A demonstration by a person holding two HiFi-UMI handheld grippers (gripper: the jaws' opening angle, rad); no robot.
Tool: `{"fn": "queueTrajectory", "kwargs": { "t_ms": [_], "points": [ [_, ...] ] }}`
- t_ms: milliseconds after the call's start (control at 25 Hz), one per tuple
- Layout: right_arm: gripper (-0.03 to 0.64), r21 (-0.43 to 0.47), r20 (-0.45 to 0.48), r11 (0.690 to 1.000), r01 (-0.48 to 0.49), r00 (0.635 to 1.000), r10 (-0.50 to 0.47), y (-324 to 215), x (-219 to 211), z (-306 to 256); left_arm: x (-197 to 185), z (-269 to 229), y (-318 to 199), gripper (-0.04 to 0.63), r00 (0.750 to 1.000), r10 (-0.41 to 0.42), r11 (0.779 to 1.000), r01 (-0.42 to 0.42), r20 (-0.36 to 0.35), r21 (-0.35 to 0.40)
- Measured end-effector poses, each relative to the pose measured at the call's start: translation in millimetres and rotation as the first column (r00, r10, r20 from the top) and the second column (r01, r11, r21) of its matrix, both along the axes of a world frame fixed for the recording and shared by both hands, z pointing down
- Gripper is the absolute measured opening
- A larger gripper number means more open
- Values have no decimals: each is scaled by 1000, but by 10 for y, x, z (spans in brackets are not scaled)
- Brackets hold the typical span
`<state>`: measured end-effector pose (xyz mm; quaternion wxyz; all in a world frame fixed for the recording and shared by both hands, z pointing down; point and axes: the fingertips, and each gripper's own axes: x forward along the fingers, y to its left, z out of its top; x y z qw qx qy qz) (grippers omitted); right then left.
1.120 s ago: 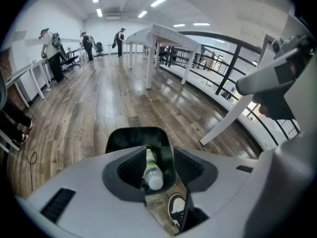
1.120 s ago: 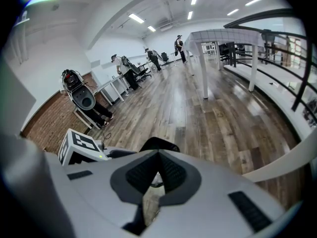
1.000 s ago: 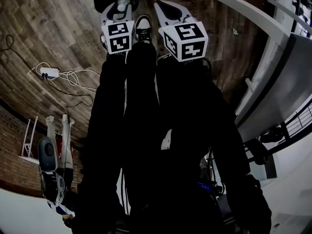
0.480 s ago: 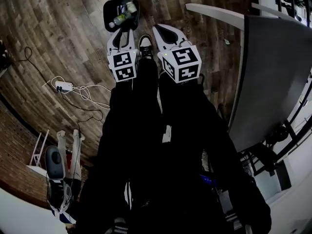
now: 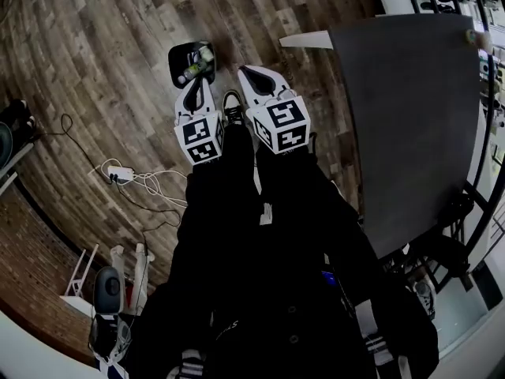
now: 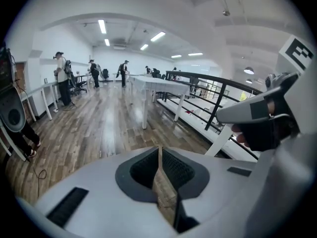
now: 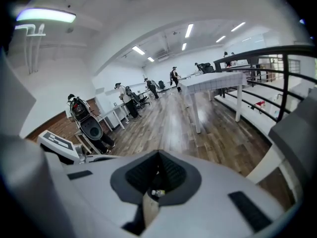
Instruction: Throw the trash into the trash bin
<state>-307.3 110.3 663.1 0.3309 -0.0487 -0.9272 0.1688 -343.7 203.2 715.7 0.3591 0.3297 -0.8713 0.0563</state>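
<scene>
The black trash bin (image 5: pixel 192 60) stands on the wooden floor ahead of my shoe, with a plastic bottle (image 5: pixel 189 71) and other trash lying in it. Both grippers hang side by side high above the floor, just on my side of the bin. The left gripper (image 5: pixel 196 85) has just been closing, and its fingertips now meet with nothing between them (image 6: pixel 159 150). The right gripper (image 5: pixel 246 73) is shut and empty (image 7: pixel 158 155). Through the slit behind its tips, the bottle (image 7: pixel 157 193) shows far below.
A dark grey table (image 5: pixel 410 117) fills the right side. A power strip with white cables (image 5: pixel 120 174) lies on the floor at left, and a speaker on a stand (image 5: pixel 106 290) is at lower left. A black railing (image 6: pixel 218 90) and distant people at desks (image 6: pixel 62 81) show ahead.
Both grippers have risen away from the bin, which now looks smaller and farther below. The left jaws, wide apart before, have come together. More of the table is in view.
</scene>
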Motion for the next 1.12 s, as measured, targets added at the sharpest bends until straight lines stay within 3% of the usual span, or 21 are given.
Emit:
{"fn": "queueTrajectory", "kwargs": {
  "t_ms": [200,600,880,1120],
  "points": [
    [15,-2,64,999,-39,997,39,-199,205,-603,112,-555,-229,3,1000,17,999,-17,16,35],
    [15,43,182,983,-178,969,167,-774,912,-1700,598,-1689,-971,0,979,184,972,-194,85,130],
    [15,70,239,953,-295,932,271,-1246,1534,-2262,1233,-2253,-1547,0,942,315,927,-332,118,175],
    [15,100,291,905,-413,882,370,-1592,2179,-2689,1832,-2665,-1966,0,883,442,859,-468,161,208]
  ]
}}
